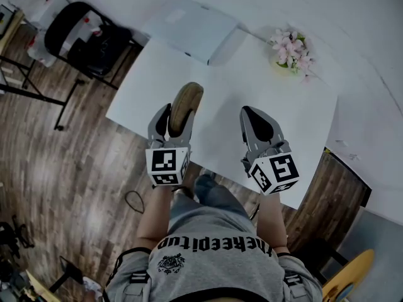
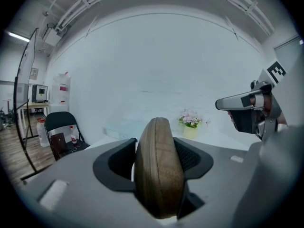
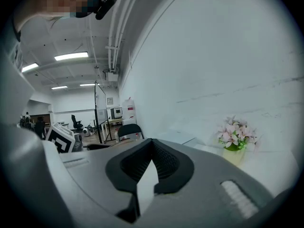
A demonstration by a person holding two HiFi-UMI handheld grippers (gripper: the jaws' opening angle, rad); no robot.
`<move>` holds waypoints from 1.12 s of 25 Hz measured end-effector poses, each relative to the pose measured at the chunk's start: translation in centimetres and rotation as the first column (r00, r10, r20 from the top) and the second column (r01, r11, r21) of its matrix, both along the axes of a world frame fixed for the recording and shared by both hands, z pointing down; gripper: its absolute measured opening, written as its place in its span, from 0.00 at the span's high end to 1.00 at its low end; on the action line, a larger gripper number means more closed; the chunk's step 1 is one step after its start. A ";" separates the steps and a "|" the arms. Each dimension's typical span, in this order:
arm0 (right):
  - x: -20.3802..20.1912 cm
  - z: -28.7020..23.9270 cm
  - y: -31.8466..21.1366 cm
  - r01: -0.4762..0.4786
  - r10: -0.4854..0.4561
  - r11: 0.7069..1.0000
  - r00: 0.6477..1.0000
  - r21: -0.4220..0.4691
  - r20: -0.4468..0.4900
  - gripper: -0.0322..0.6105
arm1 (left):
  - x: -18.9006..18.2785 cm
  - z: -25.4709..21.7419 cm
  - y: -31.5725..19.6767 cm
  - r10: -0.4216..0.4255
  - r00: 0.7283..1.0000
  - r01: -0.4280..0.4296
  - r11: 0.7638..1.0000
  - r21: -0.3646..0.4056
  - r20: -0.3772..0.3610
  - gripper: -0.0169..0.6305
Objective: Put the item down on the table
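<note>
A brown wooden oval item (image 1: 186,104) stands on edge between the jaws of my left gripper (image 1: 175,117), which is shut on it. In the left gripper view the wooden item (image 2: 159,170) fills the gap between both pads of the left gripper (image 2: 159,148) and rises above them. It hangs over the near left part of the white table (image 1: 302,118); I cannot tell whether it touches the top. My right gripper (image 1: 252,115) hovers to its right, jaws shut with nothing in them, as the right gripper (image 3: 152,144) also shows in its own view.
A pot of pink flowers (image 1: 291,50) stands at the table's far right corner. A flat white box (image 1: 189,27) lies at the far left edge. A black folding chair (image 1: 88,36) stands on the wood floor to the left. A wall runs behind the table.
</note>
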State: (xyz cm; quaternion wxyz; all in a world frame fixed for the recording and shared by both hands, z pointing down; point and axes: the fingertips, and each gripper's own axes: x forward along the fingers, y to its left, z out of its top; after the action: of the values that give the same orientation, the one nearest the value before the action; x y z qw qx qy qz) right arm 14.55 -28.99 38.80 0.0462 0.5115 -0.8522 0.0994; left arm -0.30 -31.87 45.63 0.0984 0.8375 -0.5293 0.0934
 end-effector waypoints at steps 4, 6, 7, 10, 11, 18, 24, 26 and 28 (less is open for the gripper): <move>0.2 1.0 -0.1 0.011 -0.011 1.000 1.000 -0.025 0.000 0.95 | 0.5 1.5 -0.3 -0.002 1.000 0.002 1.000 -0.025 0.016 0.57; 0.1 1.4 -0.1 0.019 -0.019 0.999 1.000 -0.036 -0.002 0.95 | 0.7 2.2 -0.4 -0.005 1.000 0.005 0.999 -0.039 0.021 0.57; 0.0 1.6 -0.2 0.022 -0.023 0.999 1.000 -0.041 -0.002 0.95 | 0.7 2.6 -0.4 -0.006 1.000 0.007 0.999 -0.048 0.025 0.57; -0.1 2.0 -0.2 0.034 -0.034 0.998 0.999 -0.052 -0.003 0.95 | 0.9 3.8 -0.4 -0.007 0.999 0.010 0.997 -0.073 0.037 0.57; -0.1 2.1 -0.3 0.037 -0.038 0.998 0.999 -0.054 -0.004 0.95 | 1.0 4.1 -0.4 -0.008 0.999 0.011 0.997 -0.079 0.040 0.57; 0.1 2.8 -0.8 0.053 -0.054 0.996 0.999 -0.072 -0.004 0.95 | 1.3 6.2 -1.0 -0.016 0.998 0.023 0.994 -0.107 0.065 0.57; 0.5 3.4 -1.1 0.051 -0.052 0.995 0.999 -0.086 -0.009 0.95 | 1.9 7.7 -1.2 -0.006 0.996 0.018 0.990 -0.138 0.089 0.57; 0.6 3.6 -1.2 0.050 -0.051 0.995 0.999 -0.091 -0.012 0.95 | 2.1 8.4 -1.3 -0.002 0.995 0.016 0.989 -0.148 0.098 0.57; 0.6 3.8 -1.3 0.049 -0.050 0.994 0.999 -0.094 -0.013 0.95 | 2.2 9.0 -1.4 0.002 0.994 0.015 0.987 -0.159 0.105 0.57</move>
State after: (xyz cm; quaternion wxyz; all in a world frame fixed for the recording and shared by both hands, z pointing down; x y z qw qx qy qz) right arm 15.18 -30.25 42.56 0.0793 0.4884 -0.8586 0.1341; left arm 1.94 -33.24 54.66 0.1373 0.8192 -0.5273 0.1790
